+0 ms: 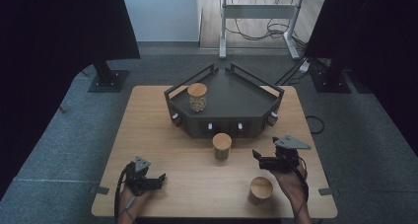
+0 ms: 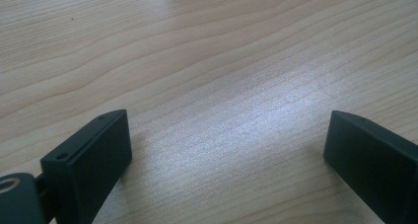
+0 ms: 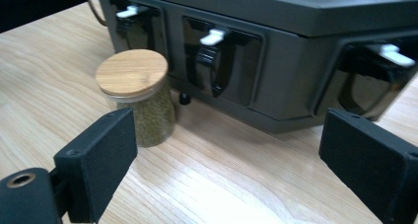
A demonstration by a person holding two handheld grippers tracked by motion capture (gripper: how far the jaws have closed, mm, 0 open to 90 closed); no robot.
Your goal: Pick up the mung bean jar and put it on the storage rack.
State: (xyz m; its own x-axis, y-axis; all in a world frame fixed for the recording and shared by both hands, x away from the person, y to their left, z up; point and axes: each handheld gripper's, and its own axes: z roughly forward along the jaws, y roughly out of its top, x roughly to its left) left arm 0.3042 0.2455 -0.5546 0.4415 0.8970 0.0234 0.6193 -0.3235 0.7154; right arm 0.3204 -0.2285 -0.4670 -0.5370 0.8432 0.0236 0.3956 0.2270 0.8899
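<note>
We see a tabletop (image 1: 162, 135) of pale wood with a wavy brown grain. The angular tray (image 1: 236, 93) on it is dark grey, with small white levers (image 3: 215, 36) along its front. Our three jars have light tan wooden lids: the jar on the tray (image 1: 197, 96) holds beige pieces, the jar before the tray (image 1: 222, 146) holds olive-green grains, and the near jar (image 1: 260, 189) shows its tan lid. Both the left gripper (image 1: 158, 180) and the right gripper (image 1: 257, 157) are matt black. The floor carpet (image 1: 64, 150) is grey-blue.

tabletop (image 1: 157, 135): pale wood, centre of the frame
dark tray rack (image 1: 224, 101): upper centre
middle jar (image 1: 222, 146): wooden lid, just below the rack
lower-right jar (image 1: 261, 189): near the bottom edge
left hand-held gripper (image 1: 160, 177): lower left, lying on the wood
</note>
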